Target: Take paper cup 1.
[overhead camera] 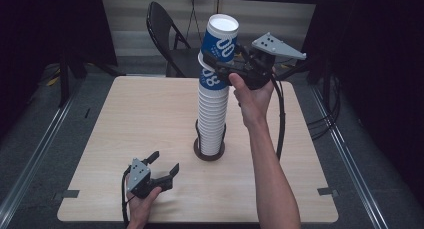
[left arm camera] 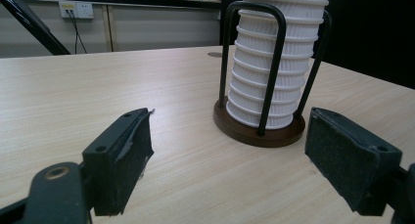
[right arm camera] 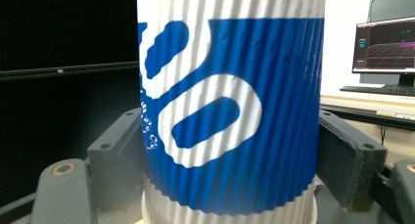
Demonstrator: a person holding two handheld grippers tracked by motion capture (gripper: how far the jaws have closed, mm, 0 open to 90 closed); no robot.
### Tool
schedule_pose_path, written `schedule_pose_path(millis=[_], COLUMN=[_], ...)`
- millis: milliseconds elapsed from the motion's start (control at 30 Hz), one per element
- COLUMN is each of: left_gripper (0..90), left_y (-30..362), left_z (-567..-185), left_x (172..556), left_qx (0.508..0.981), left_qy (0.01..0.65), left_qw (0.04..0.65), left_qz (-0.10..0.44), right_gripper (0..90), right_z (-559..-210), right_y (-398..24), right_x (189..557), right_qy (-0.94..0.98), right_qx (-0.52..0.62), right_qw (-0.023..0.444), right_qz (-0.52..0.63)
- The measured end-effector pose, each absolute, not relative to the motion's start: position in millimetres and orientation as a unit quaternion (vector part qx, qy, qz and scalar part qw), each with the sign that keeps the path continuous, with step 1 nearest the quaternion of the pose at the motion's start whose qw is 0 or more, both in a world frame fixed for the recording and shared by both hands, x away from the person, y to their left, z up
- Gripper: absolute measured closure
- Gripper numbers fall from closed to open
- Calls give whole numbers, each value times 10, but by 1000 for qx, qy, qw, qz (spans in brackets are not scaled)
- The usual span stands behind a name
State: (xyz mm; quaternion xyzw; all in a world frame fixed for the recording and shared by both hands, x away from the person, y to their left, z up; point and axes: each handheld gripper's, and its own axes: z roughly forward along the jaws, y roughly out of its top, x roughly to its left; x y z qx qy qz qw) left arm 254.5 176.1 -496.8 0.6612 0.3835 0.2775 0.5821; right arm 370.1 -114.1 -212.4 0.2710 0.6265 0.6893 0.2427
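Near the left front of the wooden surface, the left gripper rests low in the person's hand with its jaws spread wide and holding nothing; its own view shows both pads apart above the bare wood. Just right of centre stands a round dark holder with black wire uprights, carrying a tall stack of ribbed white paper cups. At the top of that stack, the blue-and-white top cup tilts to the right. The right gripper, raised in the right hand, has its jaws pressed against the sides of this cup, grasping it.
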Motion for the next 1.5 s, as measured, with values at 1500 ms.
schedule_pose_path(millis=[1500], left_gripper=[173], left_y=[1752], left_z=[-4967], left_x=[2549], left_qx=[662], left_qy=[386], left_qw=[579], left_qz=[278], right_gripper=[214], right_z=[-2046], right_y=[-1697], right_x=[3374], right_qy=[590], right_qx=[295], right_qw=[259], right_qz=[706])
